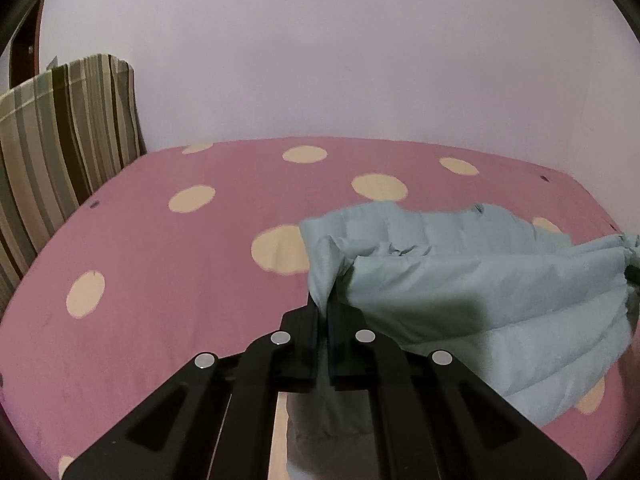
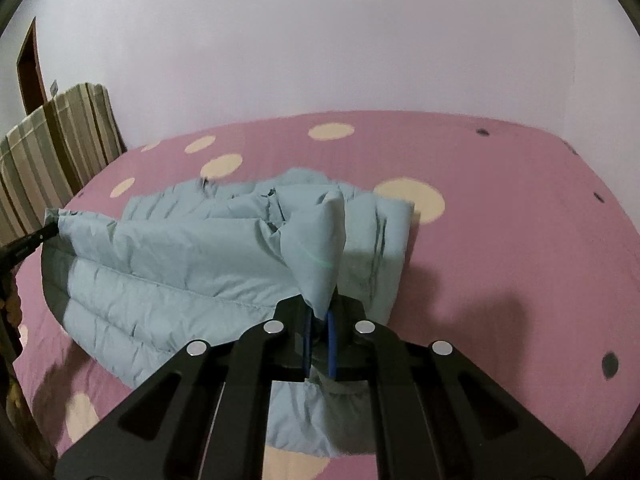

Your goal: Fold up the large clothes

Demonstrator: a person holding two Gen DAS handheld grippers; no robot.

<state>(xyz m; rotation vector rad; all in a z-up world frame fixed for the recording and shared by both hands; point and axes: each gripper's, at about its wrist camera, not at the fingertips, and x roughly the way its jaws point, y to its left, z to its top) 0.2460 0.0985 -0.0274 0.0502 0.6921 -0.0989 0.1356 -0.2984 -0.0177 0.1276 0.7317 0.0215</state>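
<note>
A light blue quilted jacket [image 1: 472,280] lies partly lifted over a pink bed sheet with cream dots [image 1: 160,248]. My left gripper [image 1: 323,308] is shut on one edge of the jacket and holds it above the bed. In the right wrist view the jacket [image 2: 180,264] spreads to the left, and my right gripper [image 2: 320,312] is shut on another bunched edge of it. The left gripper's tip [image 2: 36,238] shows at the far left of the right wrist view, pinching the fabric. The stretch of jacket between the two grippers hangs raised; the rest rests on the bed.
A striped cushion or mattress [image 1: 60,152] leans upright at the bed's left side, also in the right wrist view [image 2: 52,148]. A plain pale wall [image 1: 360,60] stands behind the bed. A brown door frame [image 2: 30,68] is at far left.
</note>
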